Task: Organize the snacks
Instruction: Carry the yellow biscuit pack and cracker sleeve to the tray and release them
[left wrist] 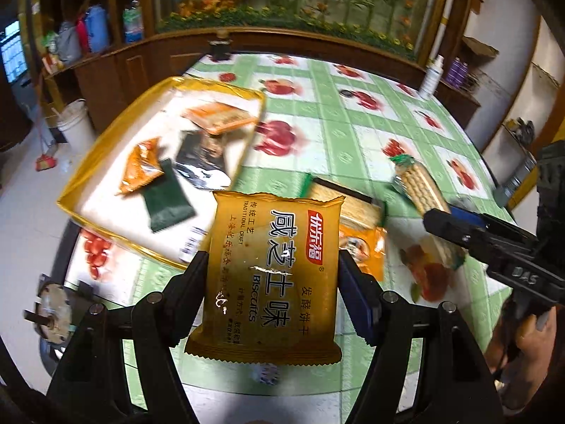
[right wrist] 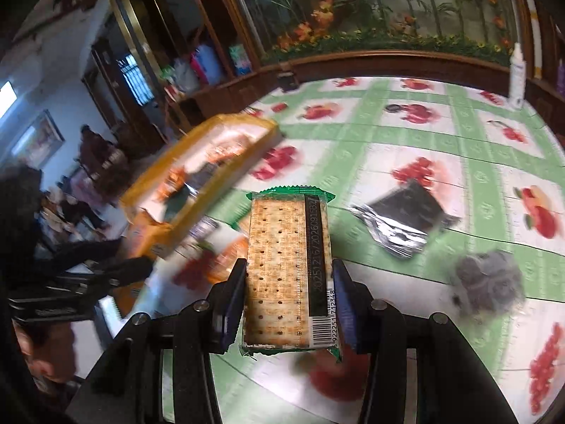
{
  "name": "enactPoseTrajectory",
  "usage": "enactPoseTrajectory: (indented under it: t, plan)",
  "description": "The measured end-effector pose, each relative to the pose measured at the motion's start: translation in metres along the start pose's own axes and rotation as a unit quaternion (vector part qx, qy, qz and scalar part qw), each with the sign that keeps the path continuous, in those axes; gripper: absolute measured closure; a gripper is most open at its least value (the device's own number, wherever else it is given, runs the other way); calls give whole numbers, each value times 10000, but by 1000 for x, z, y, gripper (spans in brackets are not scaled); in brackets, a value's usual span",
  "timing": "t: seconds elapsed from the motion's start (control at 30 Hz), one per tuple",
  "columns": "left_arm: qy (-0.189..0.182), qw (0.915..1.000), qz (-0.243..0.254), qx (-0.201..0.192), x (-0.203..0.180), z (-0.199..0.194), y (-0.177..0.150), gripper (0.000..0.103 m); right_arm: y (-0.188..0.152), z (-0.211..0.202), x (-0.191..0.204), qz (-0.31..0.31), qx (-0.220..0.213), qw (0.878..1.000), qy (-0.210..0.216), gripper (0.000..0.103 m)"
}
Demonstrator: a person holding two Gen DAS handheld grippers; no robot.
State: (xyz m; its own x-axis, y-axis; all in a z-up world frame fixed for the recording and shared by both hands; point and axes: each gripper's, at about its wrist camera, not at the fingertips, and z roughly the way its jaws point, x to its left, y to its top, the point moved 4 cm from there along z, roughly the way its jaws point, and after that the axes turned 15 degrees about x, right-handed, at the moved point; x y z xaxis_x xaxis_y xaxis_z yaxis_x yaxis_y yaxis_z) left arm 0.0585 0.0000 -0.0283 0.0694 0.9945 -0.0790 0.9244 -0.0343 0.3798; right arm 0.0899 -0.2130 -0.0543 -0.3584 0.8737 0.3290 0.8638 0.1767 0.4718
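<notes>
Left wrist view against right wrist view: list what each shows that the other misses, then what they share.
Only the left wrist view shows the left gripper clamping the golden biscuit packet and a dark green sachet in the tray. Only the right wrist view shows the black foil packet and a grey lump on the tablecloth. Both show the yellow-rimmed tray and the cracker pack shut in the right gripper.

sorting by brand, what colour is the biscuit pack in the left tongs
Golden orange biscuit pack, clearest in the left wrist view.
</notes>
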Motion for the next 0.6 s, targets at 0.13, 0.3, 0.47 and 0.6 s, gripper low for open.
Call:
enactPoseTrajectory:
  t: [0.13, 0.3, 0.47, 0.6]
  plan:
    - [288, 9992, -242, -165, 16, -5, 7, 33, 19, 3, 14, 82, -79, 9968, 793, 56]
    - [510, 9968, -499, -352, 34, -10, 15, 33, 38, 11, 32, 68, -120, 9916, 1287, 56]
    - [615, 9946, -711, -432, 50, -11, 21, 32, 55, 21, 53, -88, -60, 9893, 1452, 56]
    - [662, 9932, -863, -425, 61, -8, 26, 32, 65, 30, 63, -145, -23, 9870, 1603, 56]
